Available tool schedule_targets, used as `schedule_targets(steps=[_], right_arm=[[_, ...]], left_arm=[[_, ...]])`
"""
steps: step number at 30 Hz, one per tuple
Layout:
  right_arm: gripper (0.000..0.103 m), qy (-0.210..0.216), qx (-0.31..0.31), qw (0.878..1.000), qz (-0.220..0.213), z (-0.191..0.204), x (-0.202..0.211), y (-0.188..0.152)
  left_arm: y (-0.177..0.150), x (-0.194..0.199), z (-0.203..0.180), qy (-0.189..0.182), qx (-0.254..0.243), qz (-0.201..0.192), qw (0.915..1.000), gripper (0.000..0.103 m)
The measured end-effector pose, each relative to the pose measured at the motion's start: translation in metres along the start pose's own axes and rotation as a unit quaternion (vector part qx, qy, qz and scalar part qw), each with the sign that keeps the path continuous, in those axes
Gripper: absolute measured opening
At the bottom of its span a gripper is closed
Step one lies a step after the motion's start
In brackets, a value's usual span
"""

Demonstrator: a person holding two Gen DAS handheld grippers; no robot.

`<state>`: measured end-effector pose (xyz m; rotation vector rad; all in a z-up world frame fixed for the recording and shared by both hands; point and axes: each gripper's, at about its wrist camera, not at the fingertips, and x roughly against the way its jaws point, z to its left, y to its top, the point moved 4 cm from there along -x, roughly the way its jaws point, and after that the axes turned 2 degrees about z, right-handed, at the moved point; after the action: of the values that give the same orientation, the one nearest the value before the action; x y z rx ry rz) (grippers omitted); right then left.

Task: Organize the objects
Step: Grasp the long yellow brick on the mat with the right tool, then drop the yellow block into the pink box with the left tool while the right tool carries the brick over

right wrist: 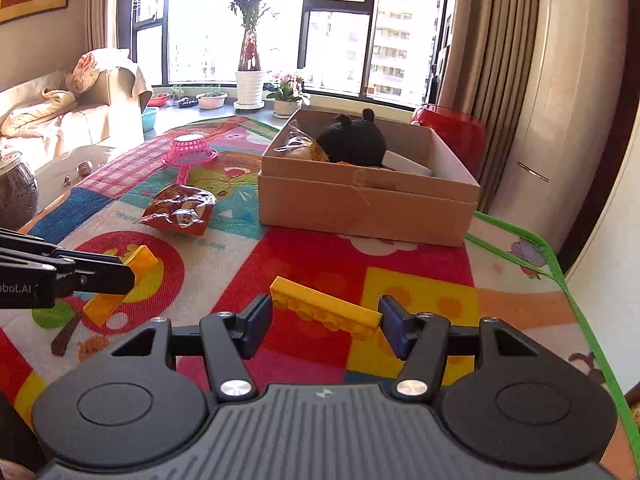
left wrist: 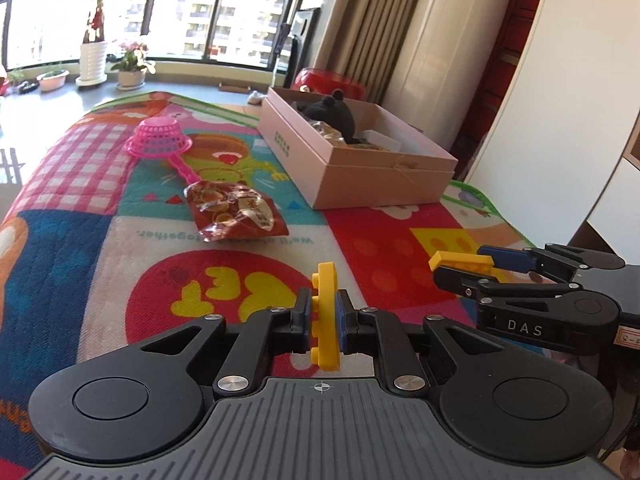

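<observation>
The left gripper (left wrist: 323, 316) has its jaws closed on a yellow brick (left wrist: 326, 312), held on edge between the blue pads. The right gripper (right wrist: 325, 320) has its jaws spread wide, and a second yellow brick (right wrist: 326, 309) spans the gap between them lengthwise; in the left wrist view that same brick (left wrist: 460, 261) sits at the tips of the right gripper (left wrist: 464, 270). Whether the pads actually press on its ends I cannot tell, though it appears to be lifted off the mat. Both bricks are at the near end of the table (right wrist: 420, 276), which is covered by a colourful play mat.

Far and to the right stands the open cardboard box (right wrist: 360, 204), already holding a black plush toy (right wrist: 354, 144), a clear wrapped packet and a white card. Left of the box lie a red snack bag (right wrist: 180, 210) and, further off, a pink plastic strainer (right wrist: 190, 150).

The step in hand looks like carrying the bricks to the box. The next move calls for travelling forward and rightward, clearing the box's near wall, and opening the jaws over the free space on the right. The snack bag and strainer remain to be collected.
</observation>
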<state>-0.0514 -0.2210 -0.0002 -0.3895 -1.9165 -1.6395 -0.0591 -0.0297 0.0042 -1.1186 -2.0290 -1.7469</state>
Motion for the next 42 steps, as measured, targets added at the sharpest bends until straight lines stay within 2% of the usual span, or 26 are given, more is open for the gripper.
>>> schedule_targets(steps=[5,9,12,15,19,20,21,23,27,30,34,36,39,42], right_arm=[[0.059,0.016,-0.035,0.999,-0.017,-0.014,0.016,-0.013],[0.059,0.019,-0.049,0.998,-0.026,-0.023,0.018,-0.019],[0.059,0.021,-0.063,0.997,-0.031,-0.029,0.018,-0.02],[0.059,0.018,-0.066,0.997,-0.039,-0.032,0.021,-0.021],[0.059,0.016,-0.065,0.997,-0.049,-0.035,0.024,-0.023],[0.059,0.016,-0.066,0.997,-0.047,-0.035,0.024,-0.023],[0.059,0.016,-0.067,0.997,-0.044,-0.036,0.022,-0.022],[0.059,0.014,-0.065,0.997,-0.042,-0.037,0.021,-0.021],[0.059,0.01,-0.064,0.997,-0.04,-0.039,0.02,-0.02],[0.059,0.011,-0.064,0.997,-0.03,-0.039,0.015,-0.018],[0.059,0.017,-0.064,0.998,-0.017,-0.038,0.006,-0.011],[0.059,0.024,-0.065,0.998,-0.007,-0.037,-0.002,-0.002],[0.059,0.025,-0.066,0.998,0.002,-0.037,-0.012,0.013],[0.059,0.022,-0.059,0.998,-0.005,-0.039,-0.016,0.034]], left_arm=[[0.022,-0.006,-0.023,-0.017,-0.017,0.001,0.9997,0.014],[0.069,-0.011,-0.045,-0.004,-0.058,-0.034,0.9977,0.014],[0.111,-0.025,-0.057,0.0,-0.065,-0.057,0.9962,0.014],[0.151,-0.049,-0.065,0.01,-0.051,-0.073,0.996,0.014],[0.189,-0.087,-0.061,-0.034,0.016,-0.083,0.9958,0.016],[0.192,-0.098,-0.06,-0.034,0.022,-0.081,0.9959,0.017],[0.194,-0.113,-0.058,-0.017,0.024,-0.07,0.9971,0.017],[0.188,-0.132,-0.053,0.018,0.027,-0.051,0.9982,0.017],[0.168,-0.137,-0.037,0.018,0.056,-0.038,0.9976,0.017],[0.15,-0.121,-0.022,0.015,0.058,-0.035,0.9976,0.017],[0.119,-0.091,-0.008,0.034,0.006,-0.037,0.9987,0.017],[0.102,-0.079,-0.001,0.042,-0.011,-0.037,0.9984,0.021],[0.08,-0.063,0.016,0.054,-0.004,-0.031,0.9981,0.021],[0.064,-0.043,0.035,0.049,0.022,-0.043,0.9976,0.021]])
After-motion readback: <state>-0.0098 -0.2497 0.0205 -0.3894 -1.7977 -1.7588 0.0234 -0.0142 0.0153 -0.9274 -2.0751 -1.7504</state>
